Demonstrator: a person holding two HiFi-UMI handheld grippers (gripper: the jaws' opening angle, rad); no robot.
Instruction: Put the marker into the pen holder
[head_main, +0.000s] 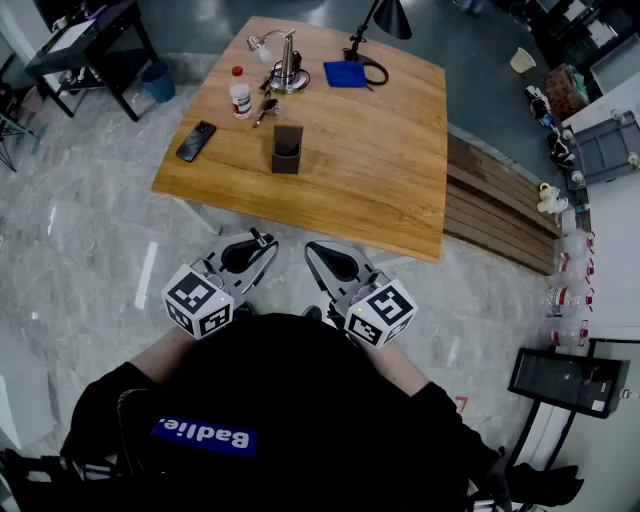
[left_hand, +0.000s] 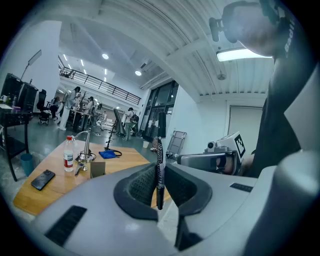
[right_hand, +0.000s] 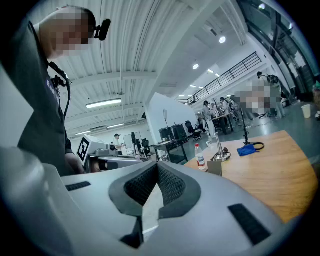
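Currently, both tools are held low in front of the person's dark top, short of the near edge of the wooden counter.

Left hand-held gripper: its jaws are closed onto a black marker. In the left gripper view the marker is clamped between the dark ribbed pads and stands roughly upright, with both ends past the pads. The print on its barrel is too blurred to be read. In the head view the marker cannot be picked out against the jaws.

Right hand-held gripper: its jaws are pressed together at the tips and nothing is held between them.

The person's hands are largely covered by the marker cubes in the head view.

The pen holder, a dark upright box, is seen on the counter well apart from both tools; its inside cannot be made out. Near it a phone, a small bottle and a blue cloth are noted. A black lamp is cut off by the upper edge. The small items beside the bottle are too small to be identified.
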